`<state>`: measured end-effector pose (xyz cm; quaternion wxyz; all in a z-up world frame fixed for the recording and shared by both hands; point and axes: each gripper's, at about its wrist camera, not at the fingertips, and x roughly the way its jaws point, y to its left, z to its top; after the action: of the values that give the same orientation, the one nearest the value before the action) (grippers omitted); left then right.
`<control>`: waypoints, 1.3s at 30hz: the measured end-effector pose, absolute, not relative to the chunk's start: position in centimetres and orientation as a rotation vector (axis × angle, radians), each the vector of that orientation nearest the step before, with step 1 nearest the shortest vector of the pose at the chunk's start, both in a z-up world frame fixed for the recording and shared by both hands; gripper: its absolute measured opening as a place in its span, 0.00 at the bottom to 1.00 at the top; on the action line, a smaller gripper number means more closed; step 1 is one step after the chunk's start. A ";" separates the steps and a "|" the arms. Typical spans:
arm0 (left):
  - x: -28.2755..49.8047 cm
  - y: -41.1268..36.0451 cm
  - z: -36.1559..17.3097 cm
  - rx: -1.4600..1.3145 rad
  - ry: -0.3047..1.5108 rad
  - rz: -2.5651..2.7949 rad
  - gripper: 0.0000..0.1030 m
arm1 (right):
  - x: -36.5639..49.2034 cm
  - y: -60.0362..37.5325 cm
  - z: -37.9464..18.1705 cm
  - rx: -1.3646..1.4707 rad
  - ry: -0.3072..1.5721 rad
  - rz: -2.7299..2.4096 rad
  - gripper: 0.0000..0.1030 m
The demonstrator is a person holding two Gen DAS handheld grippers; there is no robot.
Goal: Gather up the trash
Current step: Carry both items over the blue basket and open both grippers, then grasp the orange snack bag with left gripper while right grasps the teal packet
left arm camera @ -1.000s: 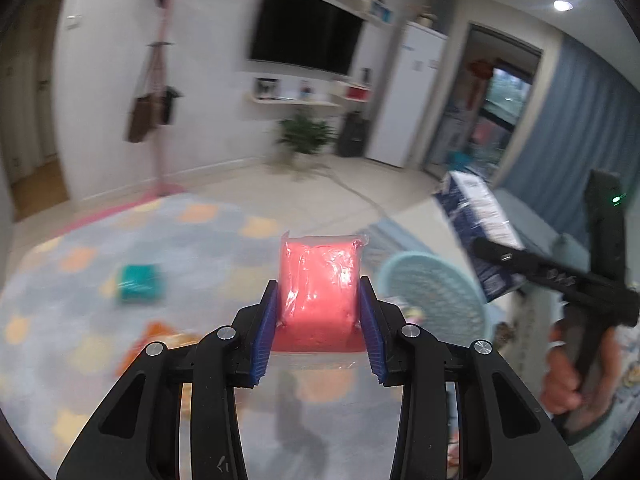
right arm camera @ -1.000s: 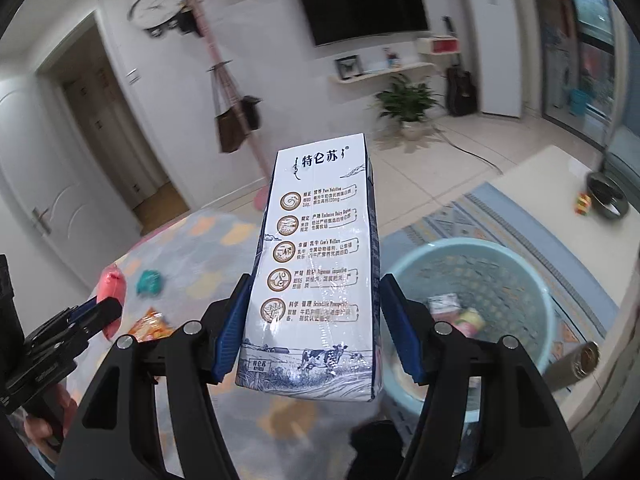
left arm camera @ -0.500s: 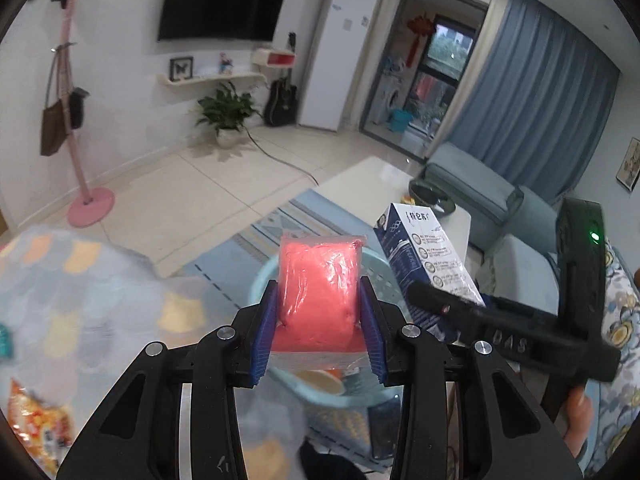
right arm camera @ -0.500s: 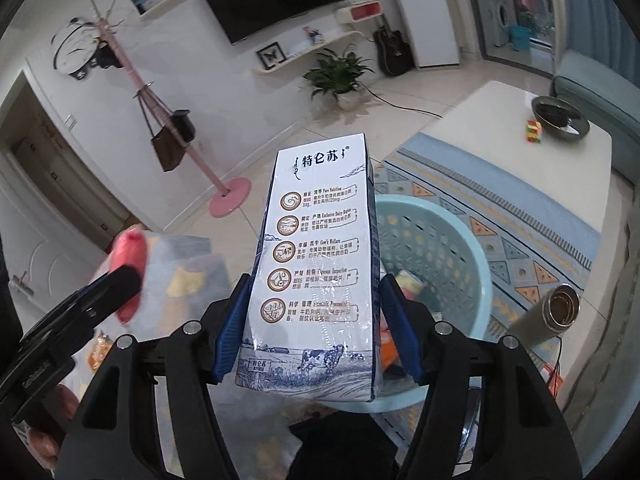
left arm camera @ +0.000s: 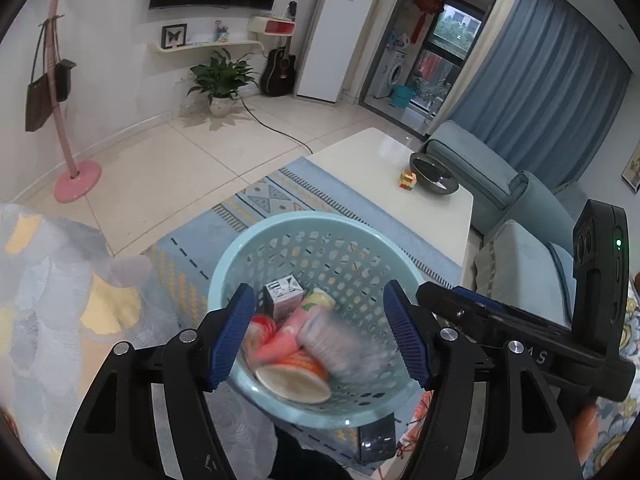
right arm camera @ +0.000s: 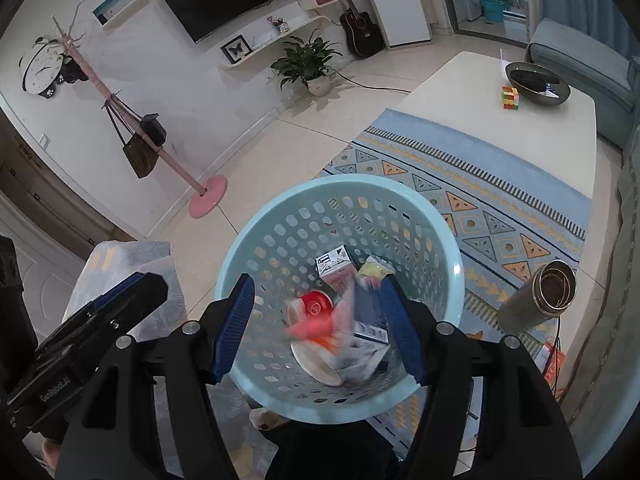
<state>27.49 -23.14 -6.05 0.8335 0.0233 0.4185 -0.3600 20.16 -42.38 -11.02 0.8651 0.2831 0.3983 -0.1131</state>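
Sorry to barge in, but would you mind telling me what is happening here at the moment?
A person is tidying a living room with two hand-held grippers, collecting trash into a light blue basket on the floor. Both the left hand-held gripper and the right hand-held gripper hang open above it, holding nothing. A pink packet and a blue-and-white milk carton appear blurred inside the basket, seemingly mid-fall, among a small carton and a paper cup.
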 end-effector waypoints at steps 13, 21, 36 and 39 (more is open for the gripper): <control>24.1 -16.5 -3.3 0.002 0.807 -0.655 0.64 | 20.4 -38.3 -9.0 0.531 0.801 -0.125 0.60; 22.5 -7.4 -2.3 -0.011 0.755 -0.430 0.66 | 21.4 -33.0 -7.9 0.473 0.803 -0.016 0.60; 21.9 9.7 -5.8 -0.262 0.893 -0.154 0.58 | 22.7 -24.4 -6.8 0.371 0.822 0.118 0.60; 22.5 10.3 -6.9 -0.309 0.924 -0.178 0.55 | 22.7 -22.9 -7.0 0.363 0.829 0.132 0.60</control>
<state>22.54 10.32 -6.89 0.8798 -0.1480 0.4435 -0.0854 22.66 -22.95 -7.00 0.8972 0.1753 0.4003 0.0639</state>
